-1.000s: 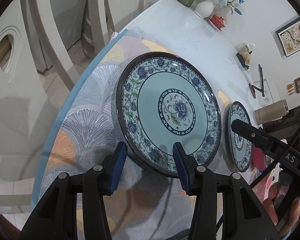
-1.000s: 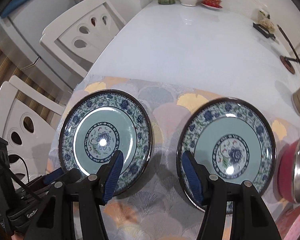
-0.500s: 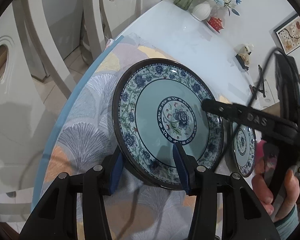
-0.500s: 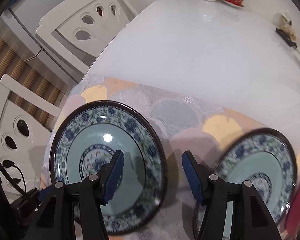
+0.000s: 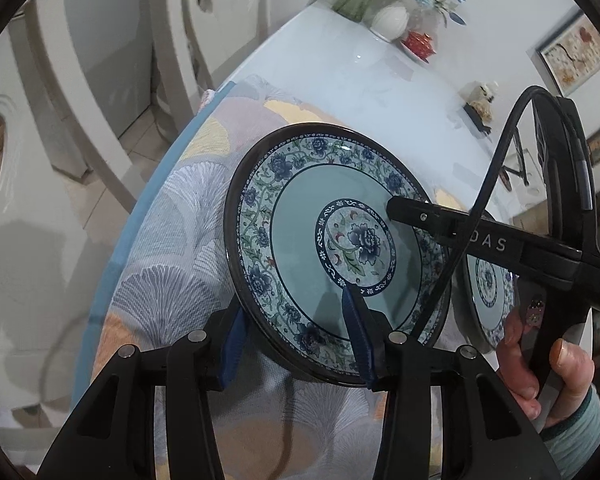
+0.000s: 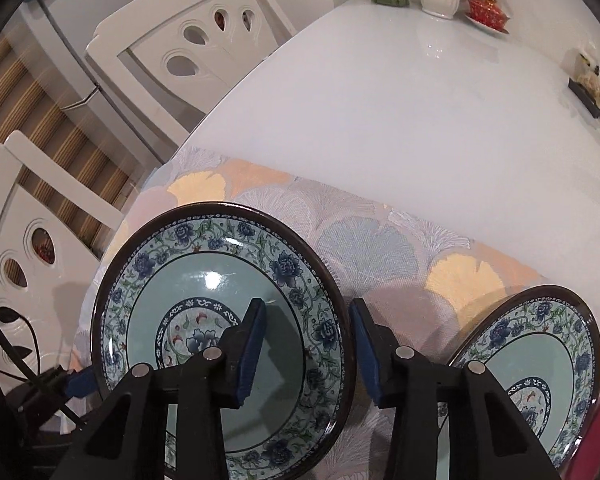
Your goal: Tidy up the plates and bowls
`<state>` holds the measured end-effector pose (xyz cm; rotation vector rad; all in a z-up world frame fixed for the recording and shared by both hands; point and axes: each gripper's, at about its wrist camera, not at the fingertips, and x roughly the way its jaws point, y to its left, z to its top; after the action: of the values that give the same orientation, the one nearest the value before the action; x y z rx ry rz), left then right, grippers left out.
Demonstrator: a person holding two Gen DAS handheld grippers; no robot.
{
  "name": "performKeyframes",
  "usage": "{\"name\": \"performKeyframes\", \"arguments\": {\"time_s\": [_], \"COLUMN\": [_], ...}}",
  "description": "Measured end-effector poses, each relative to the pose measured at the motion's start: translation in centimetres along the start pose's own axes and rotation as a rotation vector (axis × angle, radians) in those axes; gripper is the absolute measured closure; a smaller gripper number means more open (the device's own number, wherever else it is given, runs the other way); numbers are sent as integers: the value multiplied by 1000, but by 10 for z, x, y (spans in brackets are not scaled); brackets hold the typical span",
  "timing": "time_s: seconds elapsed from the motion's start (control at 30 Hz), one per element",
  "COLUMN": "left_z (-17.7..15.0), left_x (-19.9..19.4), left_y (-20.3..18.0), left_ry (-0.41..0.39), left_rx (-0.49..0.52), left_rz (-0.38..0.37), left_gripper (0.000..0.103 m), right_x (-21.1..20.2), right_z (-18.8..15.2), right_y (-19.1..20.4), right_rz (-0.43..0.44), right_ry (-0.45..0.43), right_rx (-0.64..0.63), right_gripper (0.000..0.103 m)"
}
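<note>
Chairs [image 6: 188, 52] in white stand at the left of a white table [image 6: 420, 120]. On its patterned cloth [image 6: 360, 240], the left gripper [image 5: 296, 332] straddles the near rim of a blue floral plate [image 5: 300, 216], fingers apart. The right gripper [image 6: 306, 344] spans the same plate's right rim, fingers apart. A second matching plate [image 6: 548, 344] lies further right.

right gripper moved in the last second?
Yes. The right gripper has swung left: it straddled the gap between both plates, and now straddles the left plate's right rim, the right plate off to its side.
</note>
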<state>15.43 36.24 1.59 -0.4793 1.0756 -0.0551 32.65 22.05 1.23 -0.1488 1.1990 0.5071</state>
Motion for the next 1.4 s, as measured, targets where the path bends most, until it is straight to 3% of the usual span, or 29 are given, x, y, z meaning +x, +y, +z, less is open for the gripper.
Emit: {"name": "performKeyframes", "arguments": {"time_s": [0.2,0.53,0.77,1.0,1.23,1.4], "left_z": [8,-1,-7,-15,-40,-76], "left_x": [-2,-25,-50,-76,-92,-99], "left_y": [0,9,17,4,-17,-30], "left_ry": [37,5,-23,-44,-10,46], "left_rx": [63,69,60,121,204,237], "left_rz": [-15,49,64,70,56,31], "left_gripper": [61,61,61,61,61,61], "right_x": [-8,-24,-48,-76,-103,-115], "right_z": [-11,-45,-70,-94,-128,-164], "right_y": [-1,18,44,56,51,46], "right_rz": [0,63,94,100,95,80], "right_ry": [9,41,15,-12,-24,5], "right_rx": [-4,3,-28,-31,20,52], "right_gripper": [61,61,61,61,61,61]}}
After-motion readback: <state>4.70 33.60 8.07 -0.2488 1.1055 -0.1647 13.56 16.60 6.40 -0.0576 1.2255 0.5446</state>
